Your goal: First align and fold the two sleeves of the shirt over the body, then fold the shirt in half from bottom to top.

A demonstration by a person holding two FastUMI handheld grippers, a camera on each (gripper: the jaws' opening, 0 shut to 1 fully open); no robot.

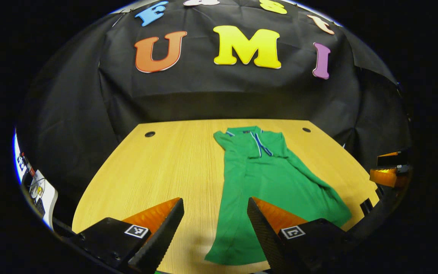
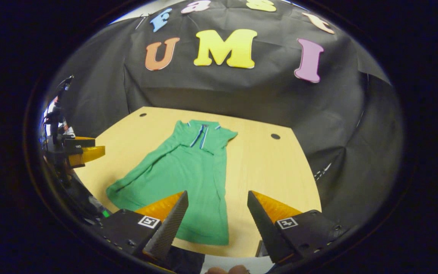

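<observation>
No box, tray or basket holds anything here; your green polo shirt (image 1: 268, 179) lies straight on the wooden table (image 1: 165, 163), collar at the far end and hem at the near edge. From the left gripper view, your left gripper (image 1: 215, 224) hangs above the near edge with its jaws spread wide and nothing between them; the shirt's near hem lies just beyond and below the gap, reaching under the inner finger (image 1: 264, 232). The sleeve on the left side looks already folded in over the body, leaving a straight edge, while the other side of the shirt spreads outward toward the near right corner. In the right gripper view, your right gripper (image 2: 217, 220) is also spread and holds nothing, above the near edge with the shirt (image 2: 188, 175) ahead and toward its left finger (image 2: 167, 228). Two dark round holes (image 1: 149, 134) sit in the table's far corners, well apart from the shirt. Some equipment (image 2: 57, 125) stands off the table's left side. Nothing lies between either gripper and the shirt.
</observation>
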